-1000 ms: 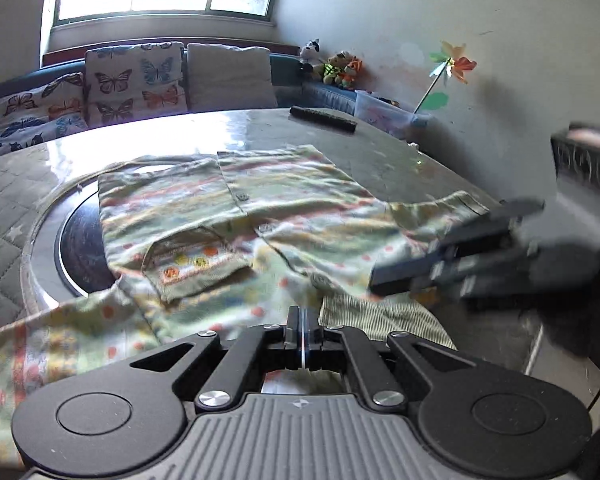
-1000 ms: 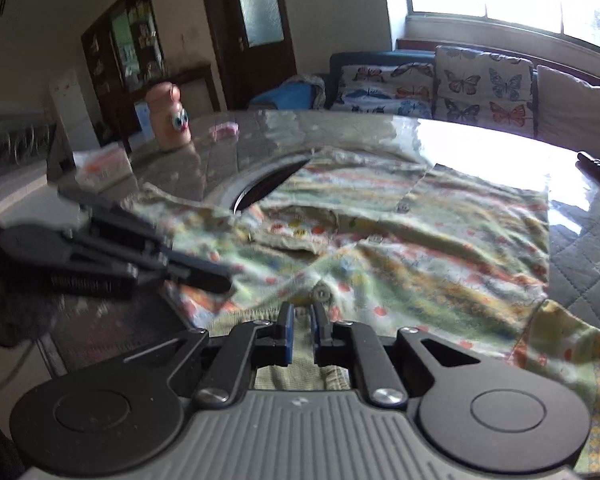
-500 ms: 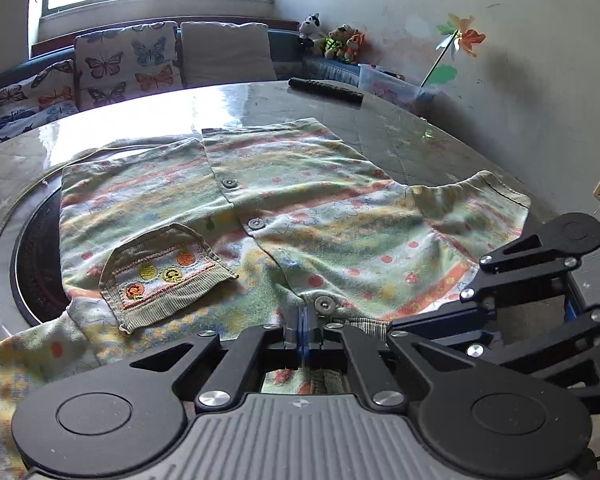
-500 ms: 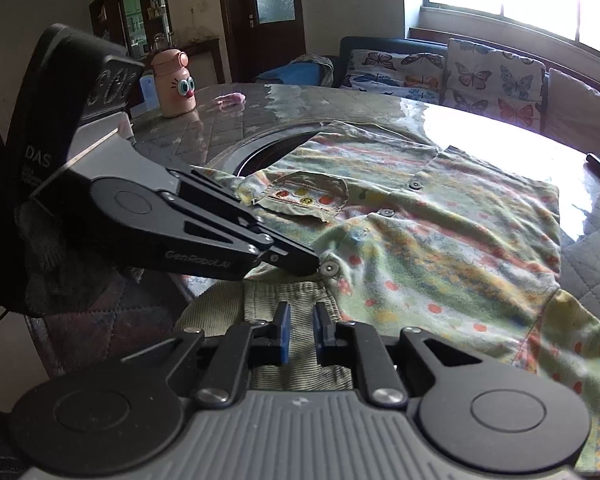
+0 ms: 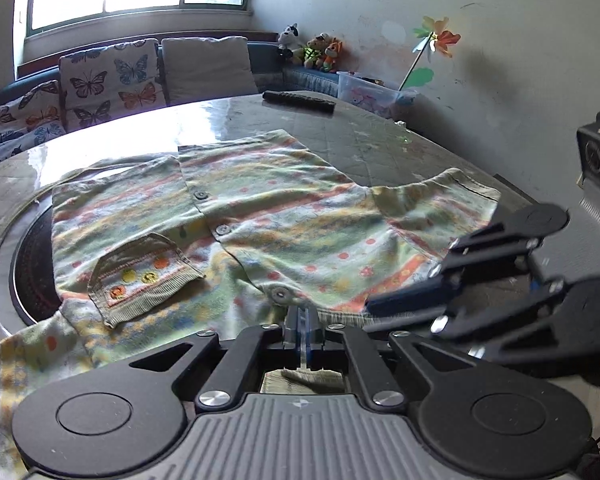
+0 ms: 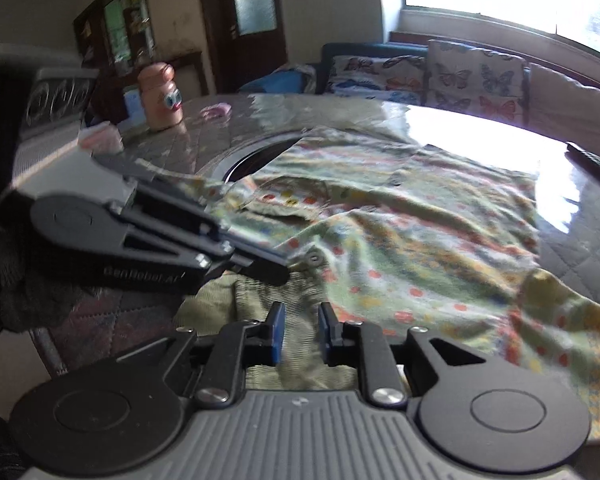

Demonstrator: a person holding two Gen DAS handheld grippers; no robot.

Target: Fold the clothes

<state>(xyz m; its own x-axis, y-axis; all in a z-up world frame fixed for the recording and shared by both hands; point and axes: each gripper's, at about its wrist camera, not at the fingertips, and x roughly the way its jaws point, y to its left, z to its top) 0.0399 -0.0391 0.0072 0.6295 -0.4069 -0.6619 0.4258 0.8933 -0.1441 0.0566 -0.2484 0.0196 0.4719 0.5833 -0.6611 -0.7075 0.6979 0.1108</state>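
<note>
Soft, matt knitted cloth forms the striped, dotted child's shirt point(image 5: 284, 216) ahead of the fingers; its ribbed collar point(image 6: 268, 300) lies under the fingertips and a ribbed-edged chest pocket point(image 5: 140, 272) sits to their left. The table point(image 5: 228, 120) beyond wears a glossy, glare-catching film over quilted cloth. Left gripper point(image 5: 301, 322) and right gripper point(image 6: 300, 332): matt black plastic arms, bright metal screws, ridged grey housing, smooth blue pads point(image 6: 277, 332). Far cushions point(image 5: 108, 80): printed matt fabric.
</note>
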